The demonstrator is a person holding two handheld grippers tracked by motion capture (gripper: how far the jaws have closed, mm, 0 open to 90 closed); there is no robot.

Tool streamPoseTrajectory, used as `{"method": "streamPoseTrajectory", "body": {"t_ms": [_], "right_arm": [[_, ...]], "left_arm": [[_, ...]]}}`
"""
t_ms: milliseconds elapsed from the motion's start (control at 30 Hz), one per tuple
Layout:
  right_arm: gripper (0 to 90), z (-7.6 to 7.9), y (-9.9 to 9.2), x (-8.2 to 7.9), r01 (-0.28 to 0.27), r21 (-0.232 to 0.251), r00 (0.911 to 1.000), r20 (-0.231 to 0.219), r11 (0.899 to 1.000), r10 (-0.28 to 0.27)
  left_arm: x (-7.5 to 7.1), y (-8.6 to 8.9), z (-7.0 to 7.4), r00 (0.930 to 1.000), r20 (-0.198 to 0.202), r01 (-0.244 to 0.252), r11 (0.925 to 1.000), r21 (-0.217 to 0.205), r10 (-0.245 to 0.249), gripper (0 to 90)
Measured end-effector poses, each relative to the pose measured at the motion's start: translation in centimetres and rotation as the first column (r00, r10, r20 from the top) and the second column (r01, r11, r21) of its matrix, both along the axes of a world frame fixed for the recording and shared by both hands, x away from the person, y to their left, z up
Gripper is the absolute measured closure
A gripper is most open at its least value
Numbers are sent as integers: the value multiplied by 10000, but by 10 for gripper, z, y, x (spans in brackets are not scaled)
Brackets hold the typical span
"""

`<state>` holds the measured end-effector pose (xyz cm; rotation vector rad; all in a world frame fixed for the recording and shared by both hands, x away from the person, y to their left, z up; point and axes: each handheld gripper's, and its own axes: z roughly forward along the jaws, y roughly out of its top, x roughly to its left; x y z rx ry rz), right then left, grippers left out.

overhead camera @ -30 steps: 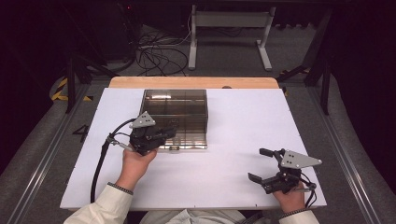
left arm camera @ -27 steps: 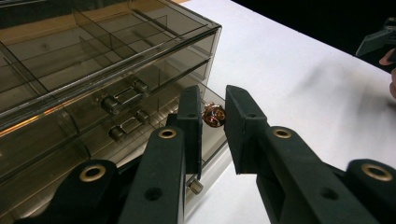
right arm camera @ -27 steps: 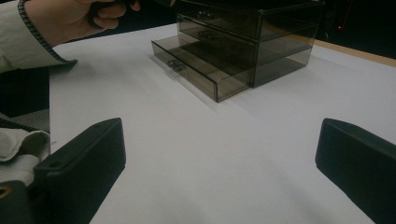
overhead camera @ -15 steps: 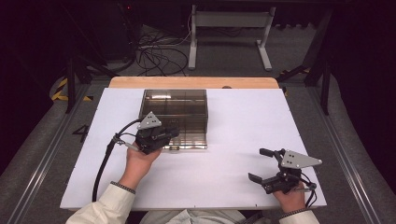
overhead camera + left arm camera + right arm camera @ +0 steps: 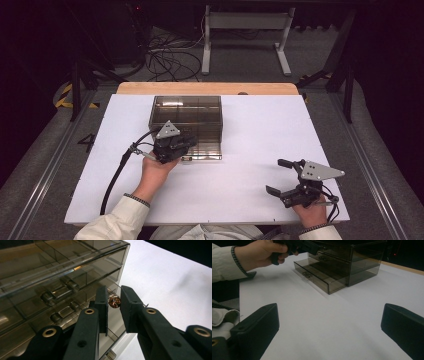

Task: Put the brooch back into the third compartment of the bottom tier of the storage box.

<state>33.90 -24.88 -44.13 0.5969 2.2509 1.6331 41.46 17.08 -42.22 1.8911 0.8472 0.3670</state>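
Observation:
A smoky clear drawer cabinet [image 5: 186,116] stands at the table's middle left, its bottom drawer [image 5: 202,156] pulled out toward me. My left gripper [image 5: 192,142] hovers at the cabinet's front, over that open drawer. In the left gripper view the left gripper [image 5: 113,298] is shut on a small copper-coloured trinket [image 5: 114,301], close to the cabinet's [image 5: 50,270] front right corner. My right gripper [image 5: 278,176] rests at the near right of the table, open with nothing between its jaws. The right gripper view has the right gripper [image 5: 330,315] facing the cabinet [image 5: 352,262] and open drawer [image 5: 317,276].
A white sheet [image 5: 260,130] covers the table, with a wooden strip [image 5: 207,88] along its far edge. The left gripper's cable [image 5: 116,175] loops over the near left. Beyond the table are floor cables [image 5: 170,55] and a metal stand [image 5: 245,30].
My left gripper has shifted a little to the right and lower, closer over the open drawer, still holding the trinket. The right gripper has stayed put.

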Motion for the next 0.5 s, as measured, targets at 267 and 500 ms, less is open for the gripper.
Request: {"method": "streamPoseTrajectory", "body": {"t_ms": [267, 500], "right_arm": [[23, 0, 0, 0, -26, -1, 10000, -17, 10000, 26], [23, 0, 0, 0, -44, 9, 10000, -32, 10000, 44]], "left_arm": [[6, -6, -10, 9994, -345, 74, 10000, -49, -76, 771], [11, -11, -18, 9973, -723, 141, 9997, -197, -155, 770]]}}
